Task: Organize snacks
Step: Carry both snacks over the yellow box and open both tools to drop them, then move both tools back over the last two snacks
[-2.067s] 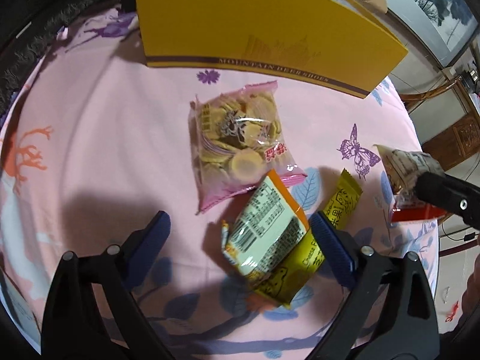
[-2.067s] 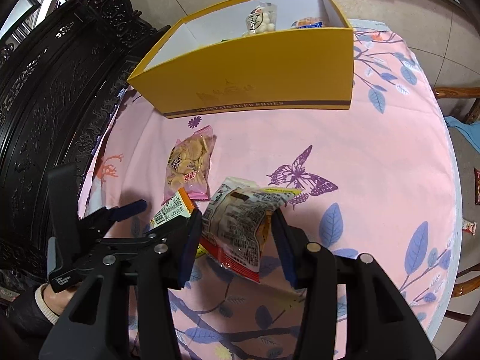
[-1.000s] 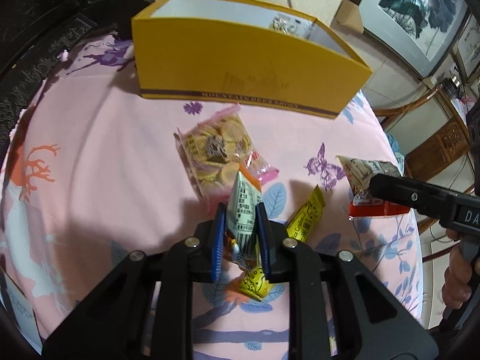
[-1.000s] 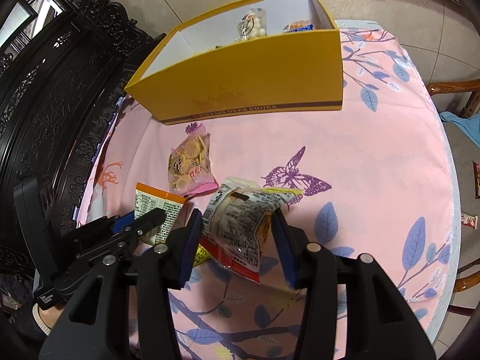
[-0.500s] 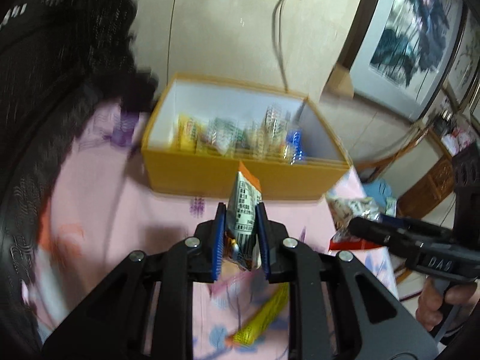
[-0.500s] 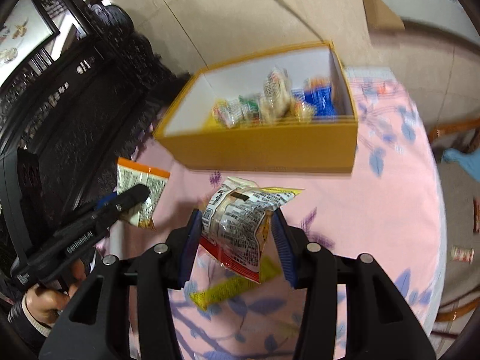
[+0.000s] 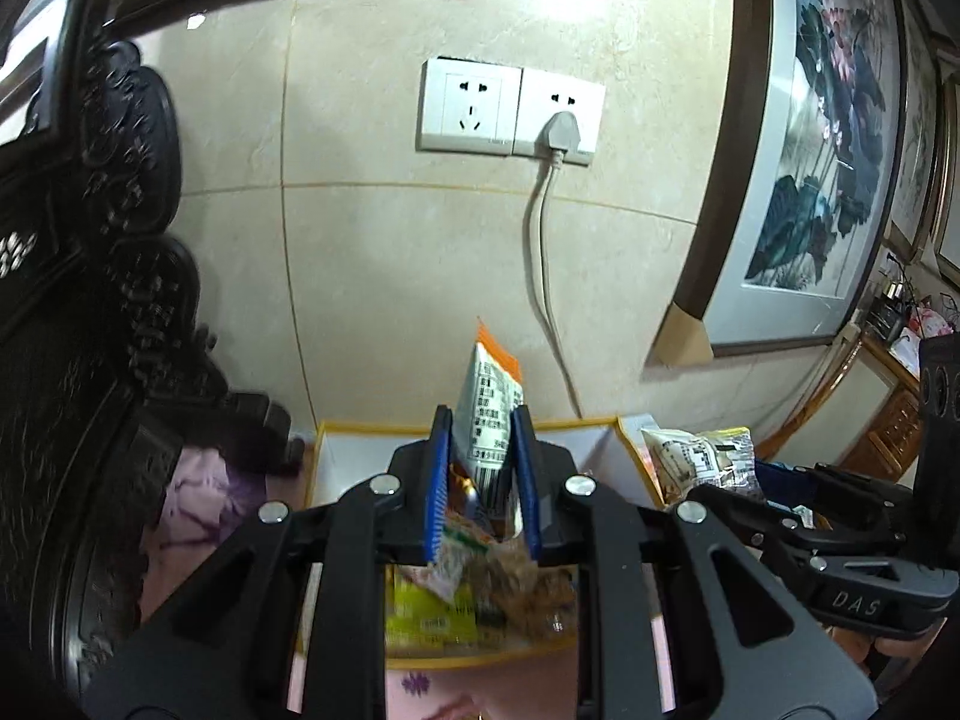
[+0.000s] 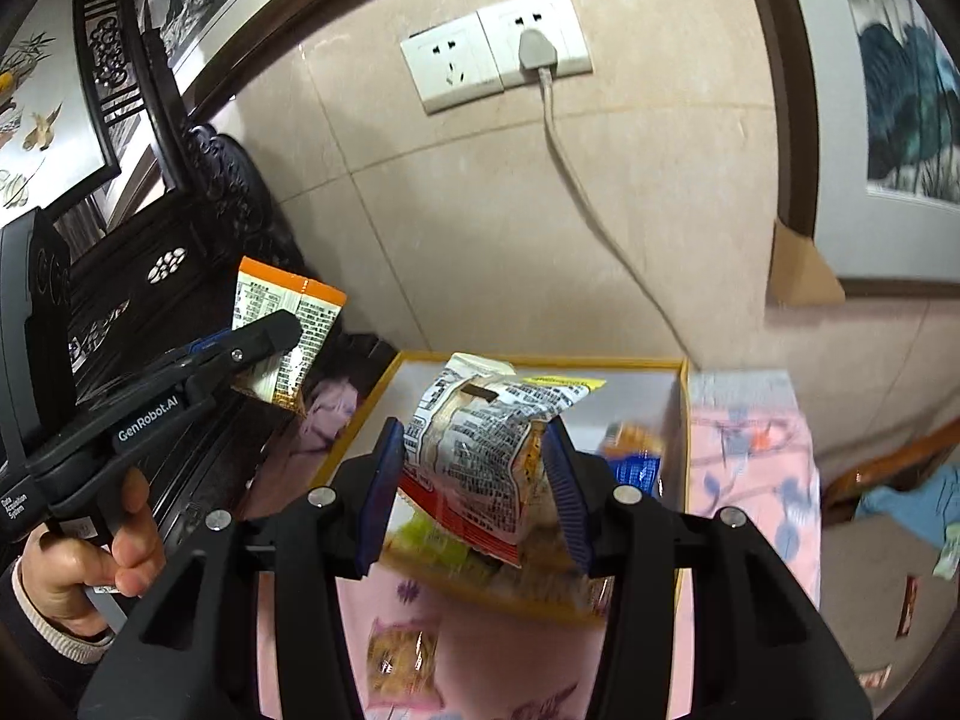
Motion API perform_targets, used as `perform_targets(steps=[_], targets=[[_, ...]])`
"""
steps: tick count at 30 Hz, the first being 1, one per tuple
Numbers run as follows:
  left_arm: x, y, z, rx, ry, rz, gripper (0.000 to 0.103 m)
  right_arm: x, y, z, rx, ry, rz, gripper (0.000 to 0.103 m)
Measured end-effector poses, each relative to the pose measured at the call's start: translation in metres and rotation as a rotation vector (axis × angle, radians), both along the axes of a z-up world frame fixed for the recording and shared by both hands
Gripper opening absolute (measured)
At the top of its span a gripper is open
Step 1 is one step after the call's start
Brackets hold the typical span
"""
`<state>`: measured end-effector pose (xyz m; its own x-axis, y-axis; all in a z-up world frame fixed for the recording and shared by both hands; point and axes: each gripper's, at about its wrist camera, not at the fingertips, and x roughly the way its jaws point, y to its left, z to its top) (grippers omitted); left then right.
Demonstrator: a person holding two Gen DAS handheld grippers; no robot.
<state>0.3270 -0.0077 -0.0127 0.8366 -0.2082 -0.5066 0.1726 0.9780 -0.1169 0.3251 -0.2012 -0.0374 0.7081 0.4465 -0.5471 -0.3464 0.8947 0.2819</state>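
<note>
My left gripper (image 7: pixel 482 468) is shut on an orange-topped white snack packet (image 7: pixel 487 414), held upright above the yellow box (image 7: pixel 354 427). The same packet (image 8: pixel 287 324) shows at the left of the right wrist view, in the left gripper (image 8: pixel 264 336) held by a hand (image 8: pixel 90 552). My right gripper (image 8: pixel 474 480) is shut on a crinkled white, red and yellow snack bag (image 8: pixel 480 456), over the near edge of the yellow box (image 8: pixel 600 363). That bag (image 7: pixel 702 459) appears at the right of the left wrist view. Several snacks (image 7: pixel 474 594) lie inside the box.
A pink printed tablecloth (image 8: pixel 750 450) covers the table under the box. A biscuit packet (image 8: pixel 399 657) lies on the cloth near me. Dark carved furniture (image 7: pixel 90 300) stands at the left. A tiled wall with a socket and plugged cable (image 7: pixel 558 132) rises behind the box.
Both grippers have risen off the table with their packets and moved toward the yellow box. The views now look up at the wall; the box's inside lies under the fingers.
</note>
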Motion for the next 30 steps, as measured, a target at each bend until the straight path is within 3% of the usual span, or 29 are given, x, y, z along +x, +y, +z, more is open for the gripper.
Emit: perform_targets(steps=[3,4,5,6,9,14,17,19,24,30], targets=[[0.019,-0.004,0.001,0.013,0.009,0.006,0.022,0.014,0.004,0.001,-0.004,-0.01,-0.003,0.05],[0.025,-0.005,0.0,0.016,0.023,0.016,0.045,0.015,0.006,0.0,-0.005,-0.008,-0.007,0.052],[0.026,-0.004,0.001,0.019,0.026,0.036,0.089,0.019,0.005,0.001,-0.007,-0.001,-0.026,0.068],[0.024,-0.001,0.003,0.03,0.008,0.088,0.098,0.018,0.003,0.002,0.003,-0.005,-0.048,0.078],[0.011,0.003,0.01,0.018,-0.056,0.106,0.099,0.013,-0.005,0.002,0.029,-0.011,-0.067,0.078],[-0.004,0.013,0.007,-0.034,-0.006,0.121,0.099,0.002,-0.016,-0.004,0.048,0.03,-0.088,0.08],[-0.022,0.018,0.004,-0.042,-0.005,0.147,0.101,-0.012,-0.023,-0.01,0.055,0.06,-0.108,0.101],[-0.034,0.021,-0.001,-0.044,0.014,0.157,0.101,-0.023,-0.026,-0.017,0.054,0.078,-0.123,0.102],[-0.071,0.03,-0.02,-0.031,0.064,0.204,0.101,-0.052,-0.032,-0.048,0.022,0.202,-0.179,0.102],[-0.121,0.044,-0.052,-0.046,0.175,0.273,0.101,-0.1,-0.031,-0.108,-0.026,0.401,-0.323,0.102]])
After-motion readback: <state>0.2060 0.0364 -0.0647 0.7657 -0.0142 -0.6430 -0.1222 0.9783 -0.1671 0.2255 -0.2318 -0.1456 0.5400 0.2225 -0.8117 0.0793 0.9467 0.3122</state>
